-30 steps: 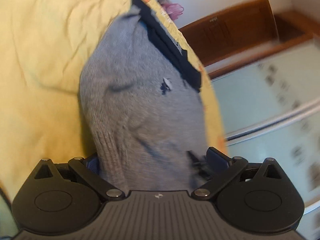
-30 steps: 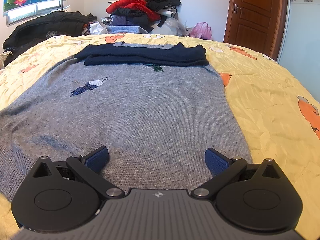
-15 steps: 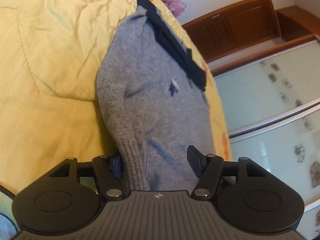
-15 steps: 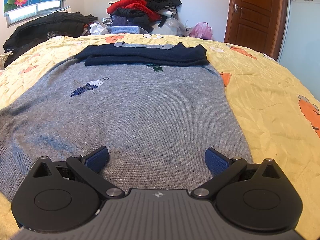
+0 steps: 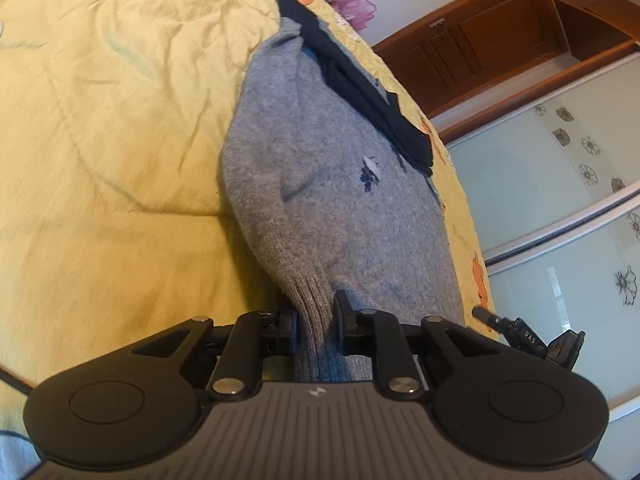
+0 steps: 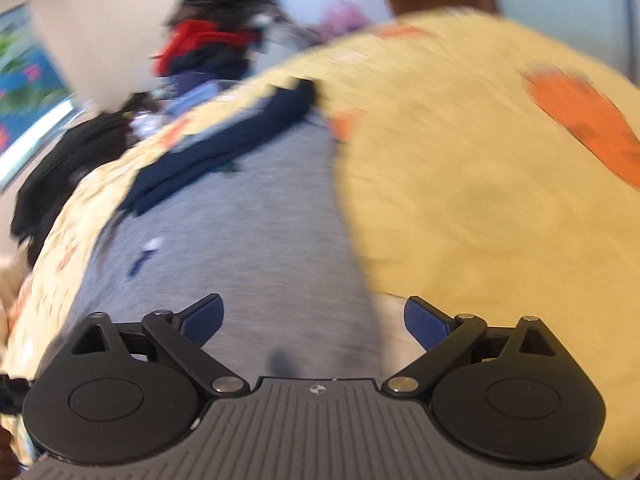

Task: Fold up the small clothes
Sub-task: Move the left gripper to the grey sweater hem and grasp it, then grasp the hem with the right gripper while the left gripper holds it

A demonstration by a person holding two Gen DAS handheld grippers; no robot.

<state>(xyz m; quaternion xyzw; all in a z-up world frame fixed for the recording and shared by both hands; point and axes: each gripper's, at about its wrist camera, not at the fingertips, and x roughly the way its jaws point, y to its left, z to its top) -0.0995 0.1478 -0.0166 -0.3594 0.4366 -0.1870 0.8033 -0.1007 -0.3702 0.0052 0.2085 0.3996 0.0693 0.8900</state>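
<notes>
Gripping the ribbed hem of a grey sweater [image 5: 340,200], the left hand-held gripper [image 5: 314,320] has its fingers closed tight on a pinched fold of knit directly at its tips. Item: grey sweater, lying on a yellow bed cover [image 5: 112,128], its body running straight ahead of the left hand-held gripper, hem nearest, shoulders farthest; long axis hem to collar, pointing away toward the wooden door [image 5: 480,44]. Dark blue folded part [image 5: 360,92] across the far end, apparently the sleeves or upper section laid over the chest. Small bird motif [image 5: 370,172] on the front, ahead and slightly right of the held hem. Right hand-held gripper [image 6: 314,316]: fingers spread wide, nothing between them, over the sweater's near right edge where grey knit meets the bed cover; that view is blurred. Clothes pile [image 6: 208,48] far ahead of it, on the far side of the bed. Step in hand, by judgement: securing both hem corners before a fold. Next move likely calls for the right hand-held gripper to settle on the hem corner and close, then both to lift the hem evenly toward the collar.
</notes>
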